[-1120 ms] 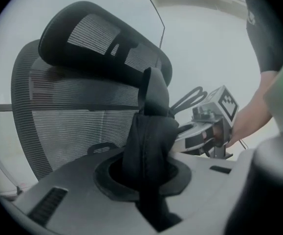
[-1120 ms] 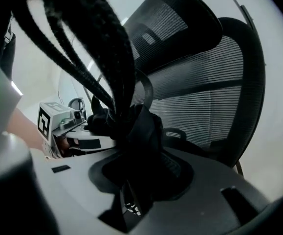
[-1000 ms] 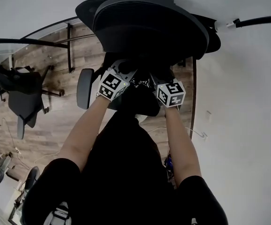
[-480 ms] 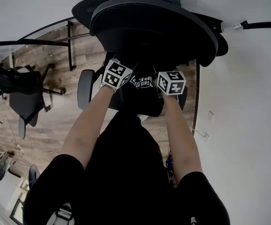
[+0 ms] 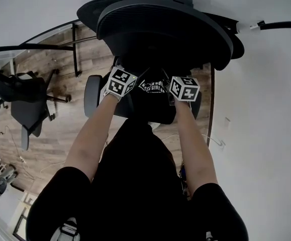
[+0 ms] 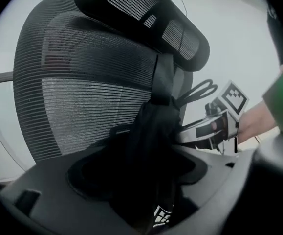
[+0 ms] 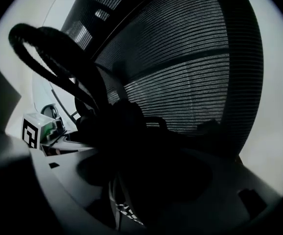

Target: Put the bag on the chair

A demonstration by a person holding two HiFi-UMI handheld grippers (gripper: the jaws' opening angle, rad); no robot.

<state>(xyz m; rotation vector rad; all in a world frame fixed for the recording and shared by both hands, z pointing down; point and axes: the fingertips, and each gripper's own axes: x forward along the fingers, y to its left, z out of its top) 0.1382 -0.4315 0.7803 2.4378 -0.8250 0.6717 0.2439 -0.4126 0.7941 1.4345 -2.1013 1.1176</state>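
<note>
A black bag [image 5: 153,90] with white print rests on the seat of a dark mesh office chair [image 5: 165,29], between my two marker cubes. The left gripper [image 5: 127,74] and right gripper [image 5: 176,79] reach in on either side, and both sets of jaws are opening. In the left gripper view the bag [image 6: 153,141] stands slumped against the mesh backrest [image 6: 82,92], between my own jaws [image 6: 146,182], with the right gripper [image 6: 212,124] beyond it. In the right gripper view the bag [image 7: 126,146] fills the gap [image 7: 146,180]; its straps [image 7: 58,48] loop upward.
The chair's left armrest [image 5: 91,94] juts out beside my left forearm. A second office chair [image 5: 27,104] stands on the wooden floor [image 5: 60,129] to the left. A black table frame [image 5: 75,49] is at the back left, a white surface [image 5: 266,134] lies right.
Both grippers have moved forward toward the backrest with the bag, which now sits on the seat. The jaws have spread wider on both sides.
</note>
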